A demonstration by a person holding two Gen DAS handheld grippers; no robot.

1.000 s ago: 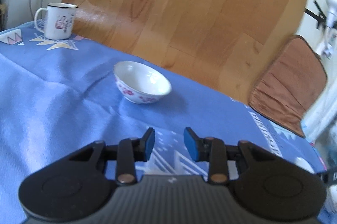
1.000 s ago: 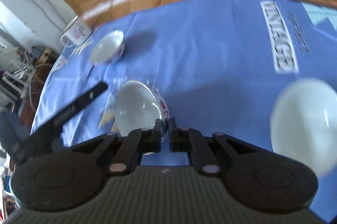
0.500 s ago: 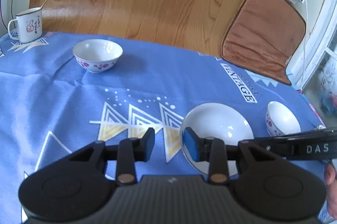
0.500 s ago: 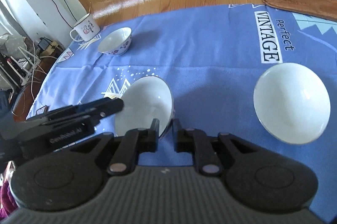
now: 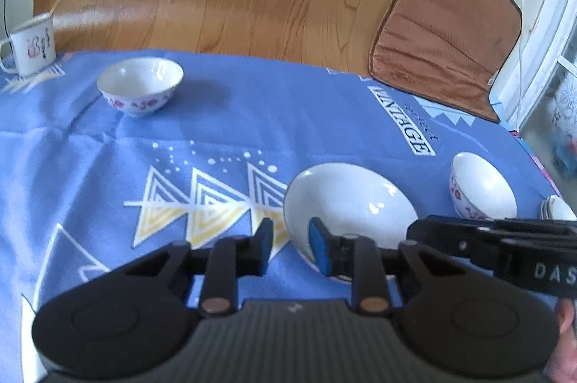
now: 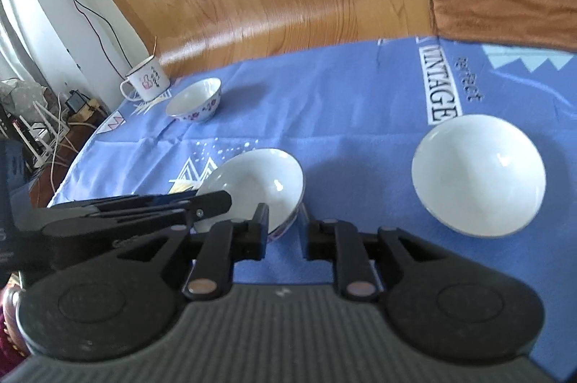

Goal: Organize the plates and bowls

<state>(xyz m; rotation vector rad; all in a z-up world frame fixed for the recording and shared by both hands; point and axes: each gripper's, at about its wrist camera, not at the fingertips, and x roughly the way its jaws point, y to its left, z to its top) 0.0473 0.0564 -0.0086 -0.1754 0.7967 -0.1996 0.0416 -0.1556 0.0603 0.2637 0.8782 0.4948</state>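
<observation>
A white shallow dish (image 5: 348,204) lies on the blue tablecloth, its rim between my left gripper's (image 5: 290,246) open blue pads. A floral bowl (image 5: 140,87) stands far left, also in the right wrist view (image 6: 194,98). Another floral bowl (image 5: 481,186) stands at the right. In the right wrist view a white bowl (image 6: 256,184) with a floral outside sits just ahead of my right gripper (image 6: 285,231), which is open with the bowl's near rim at its left finger. A plain white dish (image 6: 478,174) lies to the right.
An enamel mug (image 5: 30,44) with a stick in it stands at the far left corner, seen also in the right wrist view (image 6: 146,80). A brown cushion (image 5: 445,29) lies beyond the table's far right edge. Wood floor lies behind. Cables and clutter lie left of the table (image 6: 47,127).
My right gripper has opened and let go of the floral bowl's rim; the bowl now rests on the cloth. My left gripper swung right and back, from the far bowl to the white dish.
</observation>
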